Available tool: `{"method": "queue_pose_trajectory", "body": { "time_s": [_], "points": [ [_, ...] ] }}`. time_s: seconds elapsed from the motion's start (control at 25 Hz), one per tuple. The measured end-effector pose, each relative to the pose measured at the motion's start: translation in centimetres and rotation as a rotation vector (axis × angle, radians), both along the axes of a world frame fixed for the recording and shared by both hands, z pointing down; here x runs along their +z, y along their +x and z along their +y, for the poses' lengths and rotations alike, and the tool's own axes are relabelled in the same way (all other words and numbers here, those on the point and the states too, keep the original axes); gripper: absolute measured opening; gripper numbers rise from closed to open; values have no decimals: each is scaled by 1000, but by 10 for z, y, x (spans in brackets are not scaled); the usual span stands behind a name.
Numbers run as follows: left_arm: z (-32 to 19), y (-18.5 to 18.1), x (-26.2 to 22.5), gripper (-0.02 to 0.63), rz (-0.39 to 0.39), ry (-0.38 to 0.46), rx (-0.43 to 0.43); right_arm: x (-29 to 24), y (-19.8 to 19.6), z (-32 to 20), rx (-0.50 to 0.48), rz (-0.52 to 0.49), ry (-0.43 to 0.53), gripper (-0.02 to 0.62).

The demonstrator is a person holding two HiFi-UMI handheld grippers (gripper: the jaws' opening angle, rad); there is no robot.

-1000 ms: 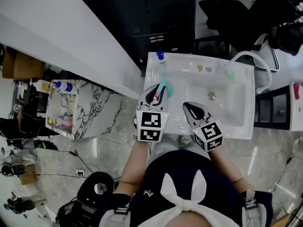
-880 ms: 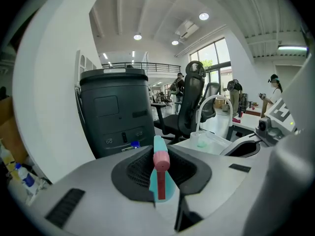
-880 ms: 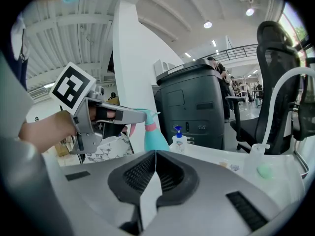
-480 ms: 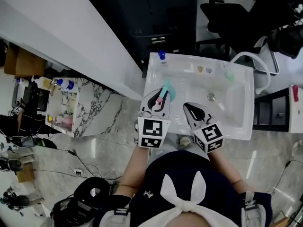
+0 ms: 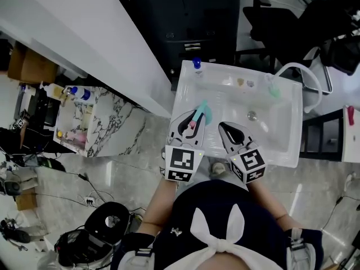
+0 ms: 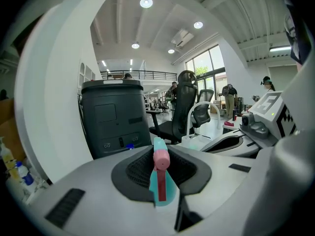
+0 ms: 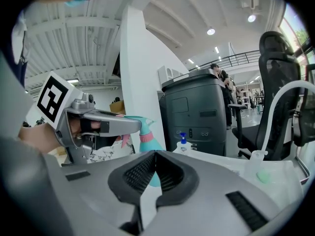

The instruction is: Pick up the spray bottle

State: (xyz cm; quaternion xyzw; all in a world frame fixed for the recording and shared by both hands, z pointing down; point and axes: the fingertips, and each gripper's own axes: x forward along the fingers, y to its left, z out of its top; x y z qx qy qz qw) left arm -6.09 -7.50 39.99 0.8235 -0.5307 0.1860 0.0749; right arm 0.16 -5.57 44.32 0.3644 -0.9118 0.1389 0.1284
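Left gripper (image 5: pixel 193 118): fingers closed narrow on the spray bottle (image 5: pixel 203 112), gripping just below the head. The pink trigger and collar sit between the pads, and the teal body points away from the person. In the head view the bottle is over the left part of the white sink basin (image 5: pixel 281 145). Its base is hidden behind the right fingers in the right gripper view, so contact with the basin cannot be judged.

Right gripper (image 5: pixel 226 129): fingers brought together at the tips, nothing between them. It sits just beside the left gripper, over the basin's near middle.

Surroundings:
- Blue-capped pump bottle (image 5: pixel 196 64) stands at the basin's far left edge, beyond the spray bottle.
- Drain (image 5: pixel 252 115) lies right of the grippers.
- Small green item (image 5: pixel 274 90) sits near the far right corner.
- Dark cabinet (image 5: pixel 191 16) stands behind the basin.
- Office chair (image 6: pixel 184 102) stands to the cabinet's right.
- Marble-patterned shelf (image 5: pixel 115 122) with bottles stands left, well apart.
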Motion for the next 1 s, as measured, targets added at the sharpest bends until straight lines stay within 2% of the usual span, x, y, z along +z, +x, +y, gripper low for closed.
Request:
{"method": "queue_pose_trajectory", "body": {
  "time_s": [1.0],
  "points": [
    [30,1,8,83,-8,-11,-25,-1,1,14,-34,1,-2,23]
  ]
}}
